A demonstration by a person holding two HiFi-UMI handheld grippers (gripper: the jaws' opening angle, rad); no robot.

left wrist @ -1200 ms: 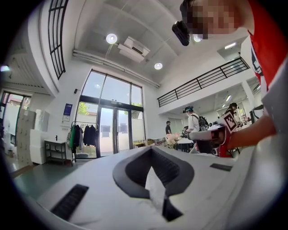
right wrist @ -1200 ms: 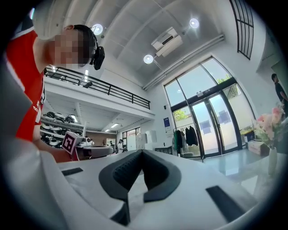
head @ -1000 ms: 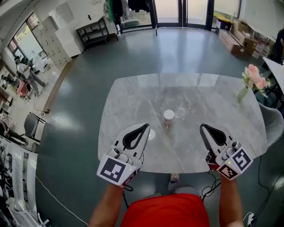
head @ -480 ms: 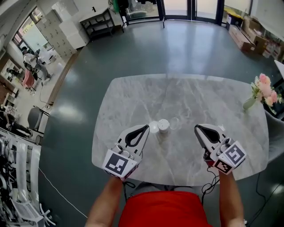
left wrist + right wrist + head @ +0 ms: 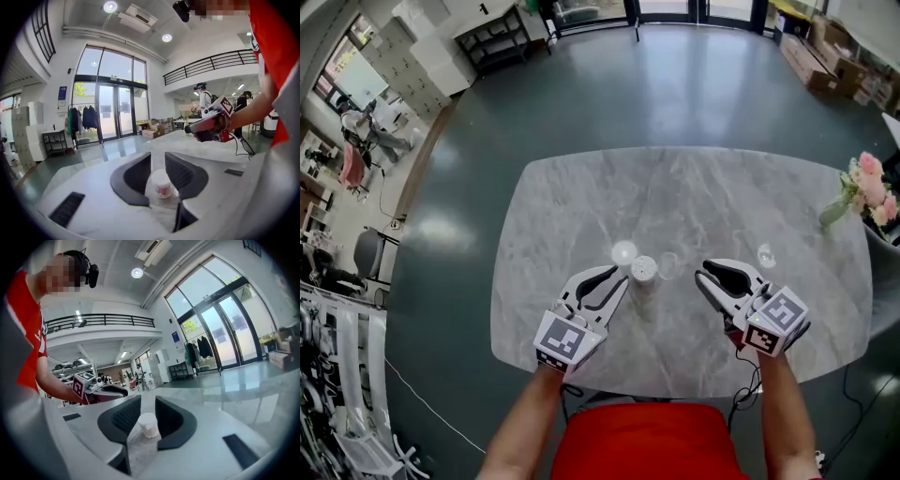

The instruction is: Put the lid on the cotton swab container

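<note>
The cotton swab container (image 5: pixel 644 269), a small round tub with white swab heads showing at its top, stands mid-table. A clear lid (image 5: pixel 668 265) lies just to its right. My left gripper (image 5: pixel 619 278) is close on the container's near left and my right gripper (image 5: pixel 701 274) on its near right, both pointing at it. The left gripper view frames the container (image 5: pixel 161 183) beyond the left gripper (image 5: pixel 158 164). The right gripper view frames the container (image 5: pixel 148 425) beyond the right gripper (image 5: pixel 143 404). Both sets of jaws are opening with nothing between the pads.
The grey marble table (image 5: pixel 581 197) has a glossy top with bright light reflections. A vase of pink flowers (image 5: pixel 862 192) stands at its far right edge. Dark floor surrounds the table. Each gripper shows in the other's view: right gripper (image 5: pixel 206 129), left gripper (image 5: pixel 101 390).
Both grippers have moved forward and inward toward the container. Their jaws, shut before, now stand apart. The head view has shifted, bringing the table nearer.
</note>
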